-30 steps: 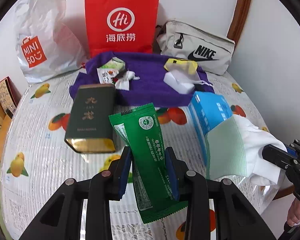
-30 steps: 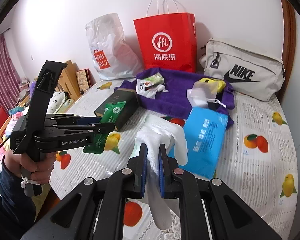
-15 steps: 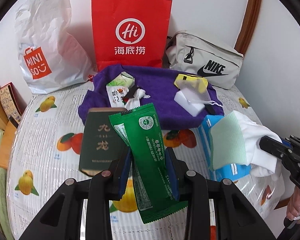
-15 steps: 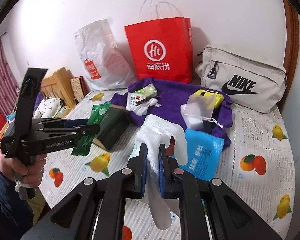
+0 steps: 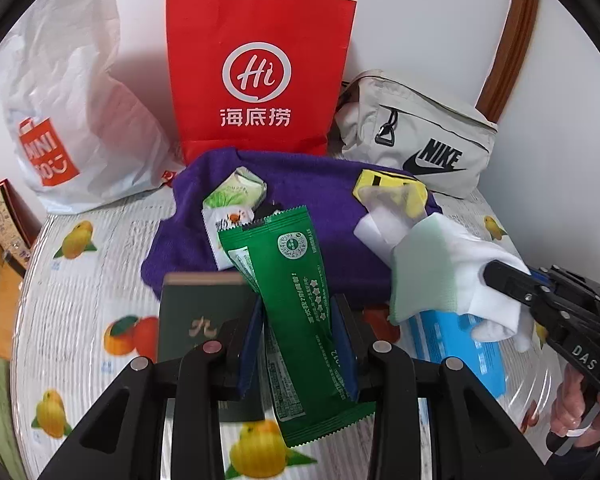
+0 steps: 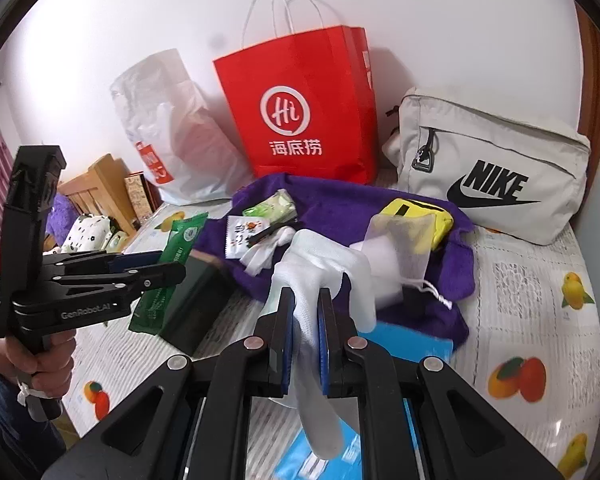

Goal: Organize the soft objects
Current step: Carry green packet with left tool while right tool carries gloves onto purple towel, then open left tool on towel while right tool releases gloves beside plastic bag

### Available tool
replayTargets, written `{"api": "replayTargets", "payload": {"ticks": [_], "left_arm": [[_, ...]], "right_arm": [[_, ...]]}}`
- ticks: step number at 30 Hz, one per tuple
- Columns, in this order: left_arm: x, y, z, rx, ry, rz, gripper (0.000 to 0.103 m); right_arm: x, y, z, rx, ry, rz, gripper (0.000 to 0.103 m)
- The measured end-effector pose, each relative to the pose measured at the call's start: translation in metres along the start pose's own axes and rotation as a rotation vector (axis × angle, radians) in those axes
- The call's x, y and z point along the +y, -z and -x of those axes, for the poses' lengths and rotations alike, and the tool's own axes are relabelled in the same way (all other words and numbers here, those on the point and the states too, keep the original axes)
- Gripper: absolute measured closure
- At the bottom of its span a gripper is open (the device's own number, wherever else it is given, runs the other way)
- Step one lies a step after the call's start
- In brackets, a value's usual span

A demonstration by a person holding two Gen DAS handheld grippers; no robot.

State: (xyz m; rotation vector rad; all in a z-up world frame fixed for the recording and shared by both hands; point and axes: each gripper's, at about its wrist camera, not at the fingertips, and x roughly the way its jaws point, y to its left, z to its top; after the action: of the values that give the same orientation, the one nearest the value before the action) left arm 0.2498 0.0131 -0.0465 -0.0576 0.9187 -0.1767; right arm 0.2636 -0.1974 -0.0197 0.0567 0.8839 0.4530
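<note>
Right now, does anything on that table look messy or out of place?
Yes. The purple towel lies rumpled, with small packets and a yellow pouch scattered on it. A dark green box sits askew near the towel. The green snack packet and the white glove are each pinched in jaws.

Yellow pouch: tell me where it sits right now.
The yellow pouch lies on the purple towel's right end, just in front of the Nike bag, partly behind a sheer drawstring bag.
</note>
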Motion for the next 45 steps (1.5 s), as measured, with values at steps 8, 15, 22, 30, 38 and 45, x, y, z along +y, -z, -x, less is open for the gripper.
{"api": "replayTargets", "payload": {"ticks": [8,15,22,30,38,45], "left_arm": [[0.007,-0.033,-0.031,0.029,0.016,0.007,0.070],[0.009,-0.056,-0.060,0.059,0.019,0.016,0.070],[0.008,-0.070,-0.091,0.096,0.015,0.022,0.070],[0.007,-0.081,-0.125,0.144,0.001,0.026,0.070],[0.002,-0.081,-0.154,0.208,-0.006,0.022,0.067],[-0.007,-0.081,-0.163,0.237,-0.036,-0.007,0.054]], "right_arm": [[-0.013,-0.029,-0.036,0.014,0.015,-0.005,0.092],[-0.021,-0.045,-0.064,0.029,-0.010,-0.026,0.092],[-0.026,-0.045,-0.093,0.083,0.028,-0.016,0.092],[-0.037,-0.043,-0.114,0.138,0.060,-0.018,0.092],[-0.052,-0.039,-0.121,0.164,0.077,-0.038,0.091],[-0.062,-0.040,-0.119,0.163,0.082,-0.081,0.076]]}}
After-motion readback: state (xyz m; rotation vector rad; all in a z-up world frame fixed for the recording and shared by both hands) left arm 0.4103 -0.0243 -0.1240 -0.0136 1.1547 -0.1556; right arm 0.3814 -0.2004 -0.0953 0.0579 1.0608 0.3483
